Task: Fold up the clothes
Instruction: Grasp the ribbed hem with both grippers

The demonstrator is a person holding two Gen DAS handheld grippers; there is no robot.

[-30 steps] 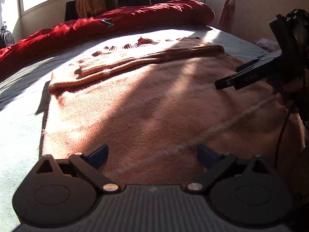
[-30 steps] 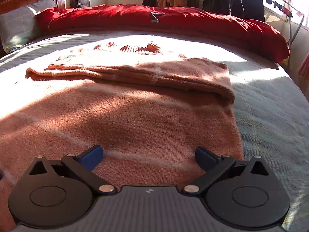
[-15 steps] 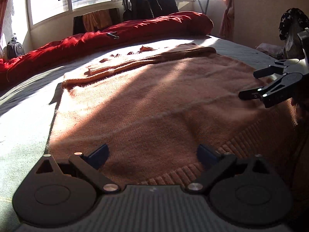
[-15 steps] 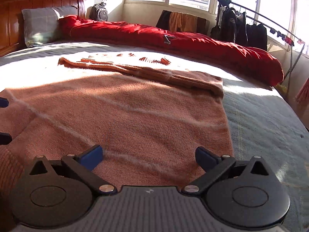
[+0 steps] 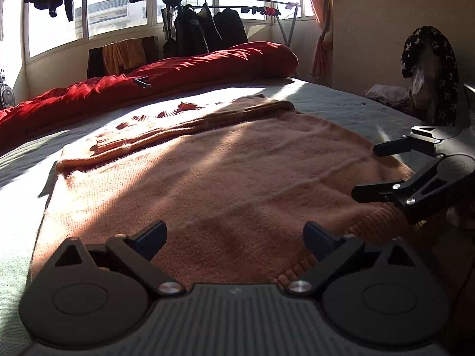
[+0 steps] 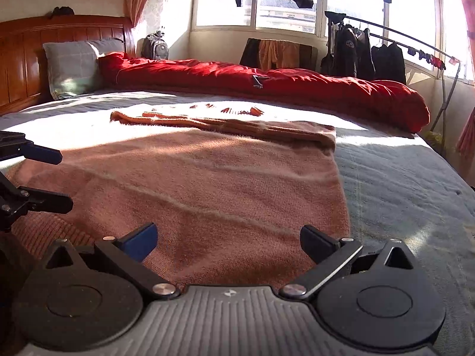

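A pink-orange knitted sweater lies flat on the bed, its sleeves folded across the far end. Its ribbed hem is nearest to me. My left gripper hovers open over the hem, nothing between its fingers. My right gripper is open too, above the sweater near its right edge. In the left wrist view the right gripper shows at the right side, jaws apart. In the right wrist view the left gripper shows at the left edge, also apart.
The bed has a grey-green sheet. A rolled red duvet lies along its far side, a pillow by the wooden headboard. A clothes rack stands at the window. A draped dark cloth stands at the right.
Both grippers have drawn back and risen from over the sweater's middle to its hem, so more of the room shows. Both stayed open. The sweater has not moved.
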